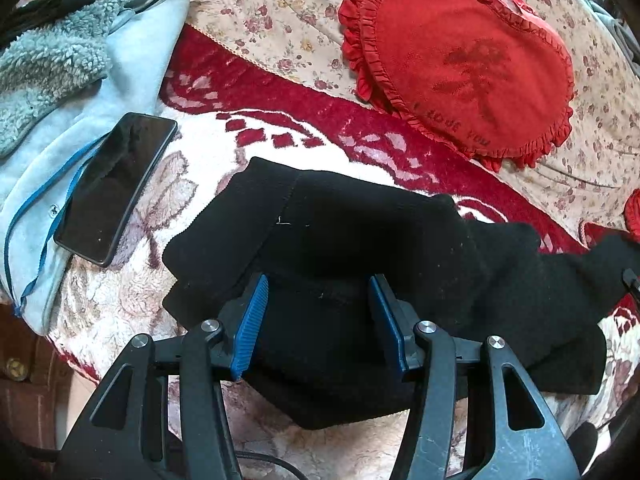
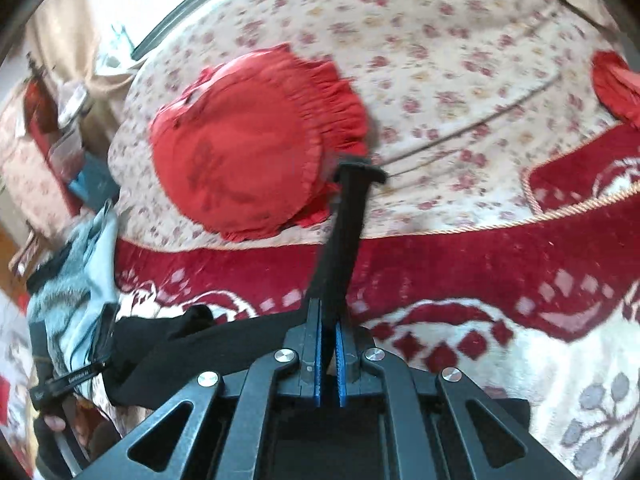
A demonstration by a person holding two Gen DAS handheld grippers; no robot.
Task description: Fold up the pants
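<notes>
Currently black pants [image 1: 360,248] lie bunched on the bed's red-and-white blanket [image 1: 200,152]. Right claw [image 2: 329,354] is clamped tight on a strip of pants fabric; left claw [image 1: 318,320] stands open astride the pile, gripping nothing. Risk: the thin pinch could slip, or the pull could drag the whole pile unpinned. Phone [image 1: 114,188] on the blue jacket [image 1: 132,60] sits near; red cushion [image 1: 460,68] lies beyond.
</notes>
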